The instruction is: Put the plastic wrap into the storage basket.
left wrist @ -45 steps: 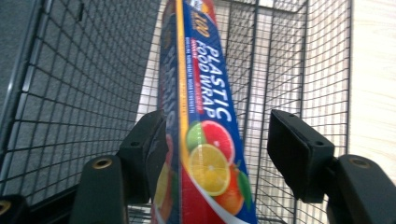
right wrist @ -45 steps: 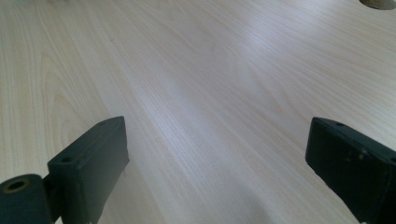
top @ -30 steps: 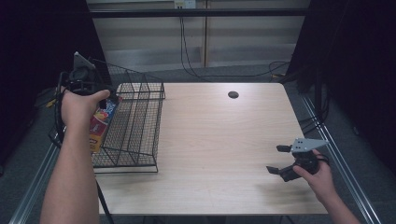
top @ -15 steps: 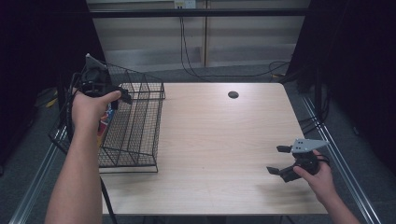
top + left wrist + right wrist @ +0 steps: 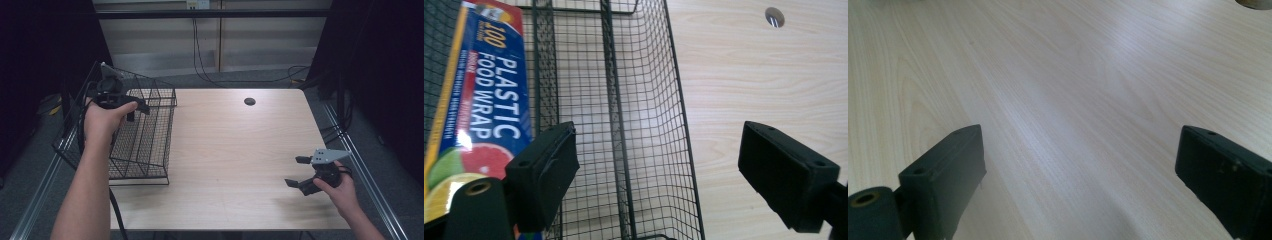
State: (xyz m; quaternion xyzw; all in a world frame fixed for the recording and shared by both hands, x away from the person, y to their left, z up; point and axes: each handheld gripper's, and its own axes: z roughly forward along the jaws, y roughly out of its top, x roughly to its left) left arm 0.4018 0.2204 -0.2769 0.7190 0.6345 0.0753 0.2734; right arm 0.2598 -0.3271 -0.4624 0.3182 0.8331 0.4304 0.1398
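Note:
A blue box of plastic food wrap [image 5: 479, 95] lies in the leftmost compartment of the black wire basket [image 5: 150, 135], against its outer wall. My left gripper [image 5: 136, 111] hovers over the basket's far left part, open and apart from the box. In the left gripper view the open left gripper [image 5: 659, 150] has only basket wire [image 5: 644, 100] between its jaws, with the box just left of the left one. My right gripper [image 5: 296, 171] rests low near the table's front right corner, open, with bare wood between its jaws [image 5: 1078, 155].
The basket stands along the left edge of the light wooden table [image 5: 240, 150] and partly overhangs it. A round cable hole [image 5: 249, 101] sits at the back centre. Dark curtains flank the table, and cables hang behind it.
The left gripper held the food wrap box at the basket's left side; the box now lies in the basket, and the gripper has let go and shifted right above it. The right gripper stayed put.

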